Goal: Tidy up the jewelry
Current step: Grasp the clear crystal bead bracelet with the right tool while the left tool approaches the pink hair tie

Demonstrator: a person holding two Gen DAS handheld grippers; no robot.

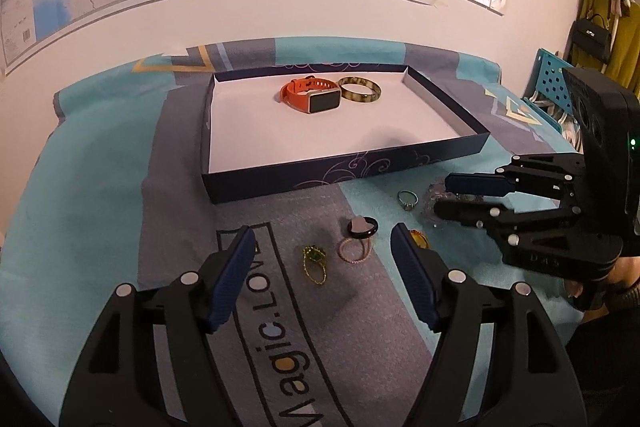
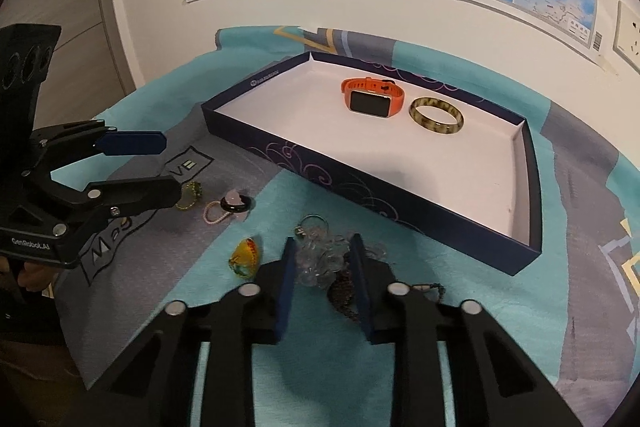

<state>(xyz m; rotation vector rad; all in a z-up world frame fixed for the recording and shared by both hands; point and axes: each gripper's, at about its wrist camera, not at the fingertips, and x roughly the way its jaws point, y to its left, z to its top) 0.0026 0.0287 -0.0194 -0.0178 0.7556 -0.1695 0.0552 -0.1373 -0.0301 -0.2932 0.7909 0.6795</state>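
Navy tray (image 1: 320, 175) with white floor sits mid-frame on the teal-grey cloth (image 1: 100, 207); inside it, upper centre, an orange smartwatch (image 1: 310, 98) lies just beside a mottled olive bangle (image 1: 360, 90). Loose pieces lie in front of the tray: green chain ring (image 1: 314, 263), pink beaded ring (image 1: 354, 249), black ring with pale heart (image 1: 362, 226), silver ring (image 1: 408, 199), amber ring (image 2: 245, 255). Left gripper (image 1: 322, 269) jaws spread wide, empty, over these. Right gripper (image 2: 322, 277) jaws narrowed around a clear bead bracelet (image 2: 324, 259); contact unclear.
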